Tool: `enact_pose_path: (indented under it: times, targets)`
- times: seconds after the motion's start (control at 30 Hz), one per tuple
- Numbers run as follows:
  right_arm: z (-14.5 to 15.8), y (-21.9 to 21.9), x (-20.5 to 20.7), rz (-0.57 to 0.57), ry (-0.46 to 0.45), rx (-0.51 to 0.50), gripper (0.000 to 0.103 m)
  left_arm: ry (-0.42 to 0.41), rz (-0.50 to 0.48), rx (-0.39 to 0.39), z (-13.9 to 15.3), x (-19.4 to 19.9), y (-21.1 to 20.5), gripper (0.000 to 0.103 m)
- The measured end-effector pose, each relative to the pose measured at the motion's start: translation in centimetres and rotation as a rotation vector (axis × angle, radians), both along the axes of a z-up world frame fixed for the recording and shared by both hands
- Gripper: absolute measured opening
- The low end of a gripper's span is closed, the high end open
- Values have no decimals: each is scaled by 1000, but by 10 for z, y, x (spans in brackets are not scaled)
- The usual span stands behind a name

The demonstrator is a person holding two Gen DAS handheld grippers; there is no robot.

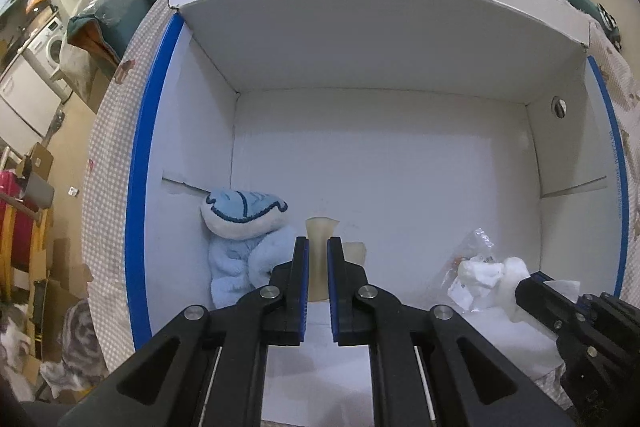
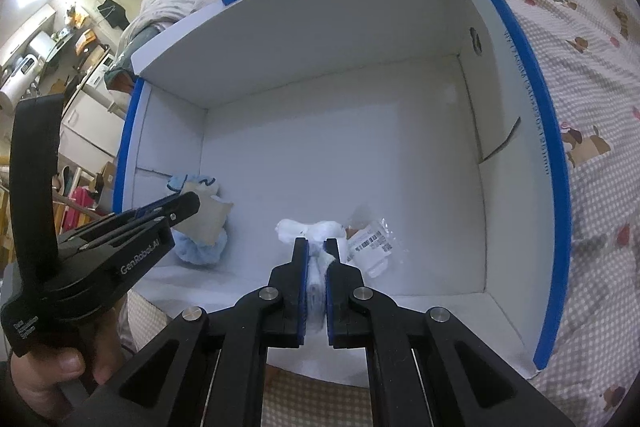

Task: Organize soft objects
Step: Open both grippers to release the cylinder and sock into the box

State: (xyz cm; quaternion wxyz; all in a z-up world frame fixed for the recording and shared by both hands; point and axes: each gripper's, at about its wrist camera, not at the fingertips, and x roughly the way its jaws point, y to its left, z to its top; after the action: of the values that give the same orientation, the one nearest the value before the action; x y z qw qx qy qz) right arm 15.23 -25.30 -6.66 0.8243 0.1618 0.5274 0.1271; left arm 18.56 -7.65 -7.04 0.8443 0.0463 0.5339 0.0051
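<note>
Both tools are inside the white cardboard box with blue-taped rims point(image 1: 152, 131). My left tool point(image 1: 317, 247) is clamped on a thin beige cloth point(image 1: 320, 227), just right of the light-blue plush bundle point(image 1: 244, 239) in the near-left corner. My right tool point(image 2: 316, 247) is clamped on a white fluffy bundle point(image 2: 308, 229), beside a clear labelled plastic bag point(image 2: 372, 239).

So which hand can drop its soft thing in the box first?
Probably left: the left gripper holds its beige cloth piece deep in the white cardboard box beside the fluffy blue towel.
</note>
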Motion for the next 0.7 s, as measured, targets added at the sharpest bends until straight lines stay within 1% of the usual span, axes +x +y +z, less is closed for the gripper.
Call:
enact_pose_path:
  times: [0.13, 0.2, 0.47, 0.53, 0.6, 0.63, 0.67, 0.7]
  targets:
    - [-3, 1, 0, 5, 10, -13, 7, 0, -4, -16, 2, -1, 1, 8]
    - [-4, 0, 0, 1, 15, -26, 7, 6, -4, -2, 3, 0, 1, 14]
    - [-7, -5, 2, -24, 49, 2, 10, -4, -11, -14, 11, -5, 2, 16]
    - [-7, -6, 2, -30, 51, 17, 11, -23, -2, -28, 17, -7, 5, 18]
    - [-5, -8, 2, -36, 43, 18, 13, -39, 7, -27, 21, -9, 7, 24]
    - [-5, -8, 2, -38, 40, 22, 14, -44, 11, -28, 24, -10, 8, 30]
    - [-4, -8, 2, -39, 37, 26, 17, -50, 13, -33, 26, -12, 9, 39]
    - [-4, -8, 2, -41, 36, 28, 25, -57, 13, -40, 29, -13, 9, 44]
